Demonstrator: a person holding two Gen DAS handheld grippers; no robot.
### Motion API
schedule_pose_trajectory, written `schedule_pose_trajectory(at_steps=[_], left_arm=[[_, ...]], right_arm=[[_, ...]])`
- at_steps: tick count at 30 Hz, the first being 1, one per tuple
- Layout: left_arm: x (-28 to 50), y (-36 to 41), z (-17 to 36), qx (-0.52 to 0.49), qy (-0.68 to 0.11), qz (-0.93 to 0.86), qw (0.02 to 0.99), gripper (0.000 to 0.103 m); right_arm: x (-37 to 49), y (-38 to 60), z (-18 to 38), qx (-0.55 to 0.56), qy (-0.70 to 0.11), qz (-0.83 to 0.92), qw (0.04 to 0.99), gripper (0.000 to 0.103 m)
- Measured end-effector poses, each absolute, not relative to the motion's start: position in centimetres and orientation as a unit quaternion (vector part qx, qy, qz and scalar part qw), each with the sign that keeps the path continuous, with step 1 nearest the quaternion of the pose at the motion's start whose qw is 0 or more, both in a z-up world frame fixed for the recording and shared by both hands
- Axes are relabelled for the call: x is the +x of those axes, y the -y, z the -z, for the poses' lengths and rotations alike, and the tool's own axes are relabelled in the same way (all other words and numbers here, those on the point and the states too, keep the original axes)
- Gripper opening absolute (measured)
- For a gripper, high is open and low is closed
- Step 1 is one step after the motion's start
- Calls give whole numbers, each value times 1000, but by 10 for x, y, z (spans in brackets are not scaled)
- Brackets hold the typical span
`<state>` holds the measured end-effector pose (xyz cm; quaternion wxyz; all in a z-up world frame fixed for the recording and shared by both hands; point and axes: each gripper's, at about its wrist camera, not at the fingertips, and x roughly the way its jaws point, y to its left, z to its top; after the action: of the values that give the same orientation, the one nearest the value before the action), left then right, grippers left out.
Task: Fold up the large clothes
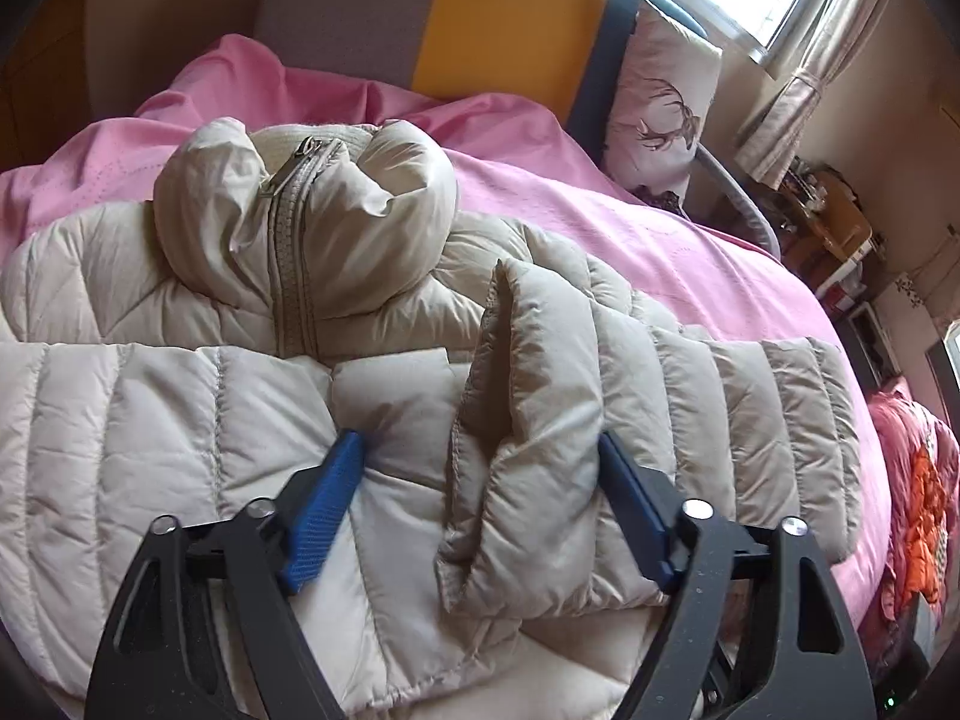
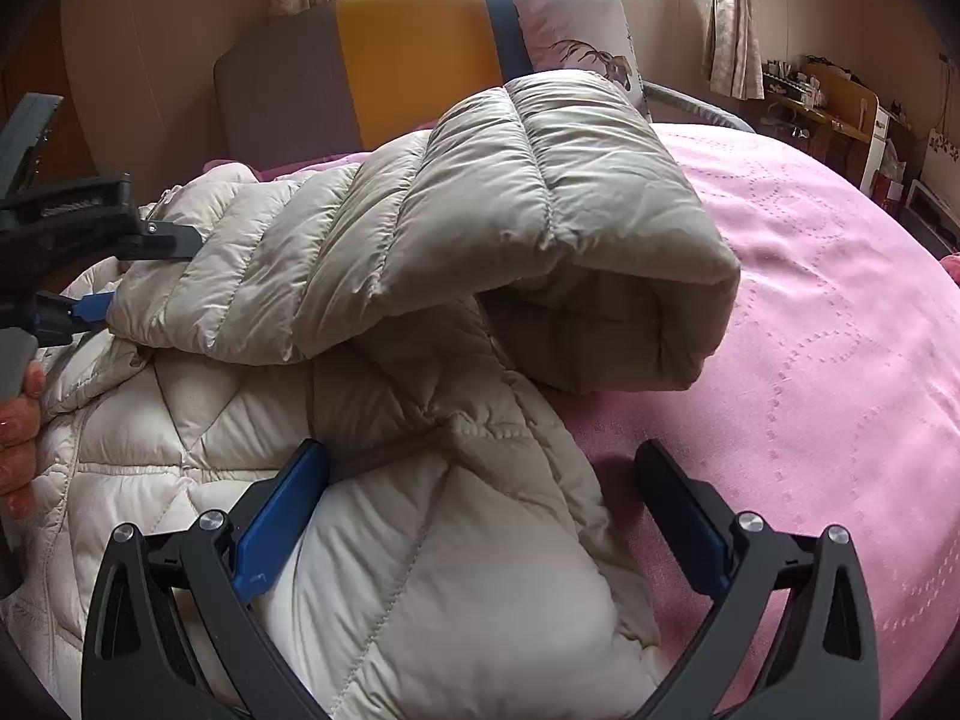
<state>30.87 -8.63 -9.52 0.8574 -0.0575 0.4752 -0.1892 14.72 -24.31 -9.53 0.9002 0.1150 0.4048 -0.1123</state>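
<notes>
A beige quilted puffer jacket (image 1: 180,432) lies zipped, front up, on the pink bed cover (image 1: 690,252), collar (image 1: 300,204) towards the headboard. One sleeve (image 1: 600,414) is folded across the chest, its cuff (image 1: 480,462) between my left gripper's (image 1: 480,468) wide-open blue fingers, apart from both pads. In the right wrist view the same sleeve (image 2: 480,210) arches up over the body (image 2: 420,570). My right gripper (image 2: 480,480) is open over the jacket's side edge, holding nothing. The left gripper (image 2: 96,276) shows at the left, at the sleeve end.
A grey, yellow and blue headboard (image 2: 414,42) stands behind, with a white deer-print pillow (image 1: 666,108) against it. A window and curtains (image 1: 804,54) are beyond. A cluttered desk (image 2: 828,102) stands at the far right. A red-orange quilt (image 1: 918,504) lies off the bed's right edge.
</notes>
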Motion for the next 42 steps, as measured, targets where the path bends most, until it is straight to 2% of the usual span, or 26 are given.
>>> schedule_pose_trajectory(at_steps=[1, 2, 3, 5, 12, 18, 28, 34, 42], left_arm=[[308, 88, 94, -55, -472, 192, 859, 52], [307, 91, 92, -53, -467, 202, 859, 27], [306, 96, 87, -50, -463, 211, 859, 19], [298, 99, 73, -48, -447, 224, 865, 11], [274, 97, 14, -70, -374, 280, 881, 9], [271, 55, -3, -91, -347, 265, 895, 9], [275, -42, 53, -145, -394, 170, 892, 7], [260, -61, 90, -152, -405, 155, 888, 7], [252, -59, 90, -163, -397, 155, 890, 7]], right_arm=[[147, 243, 96, 116, -404, 112, 900, 101], [148, 244, 96, 116, -404, 112, 901, 101], [149, 242, 97, 115, -404, 112, 901, 101], [148, 242, 97, 114, -403, 113, 901, 101], [139, 233, 95, 114, -402, 112, 902, 101], [137, 232, 94, 112, -401, 113, 902, 101], [135, 228, 92, 108, -402, 116, 902, 101], [134, 227, 90, 108, -402, 116, 902, 101], [134, 227, 88, 109, -400, 116, 903, 101]])
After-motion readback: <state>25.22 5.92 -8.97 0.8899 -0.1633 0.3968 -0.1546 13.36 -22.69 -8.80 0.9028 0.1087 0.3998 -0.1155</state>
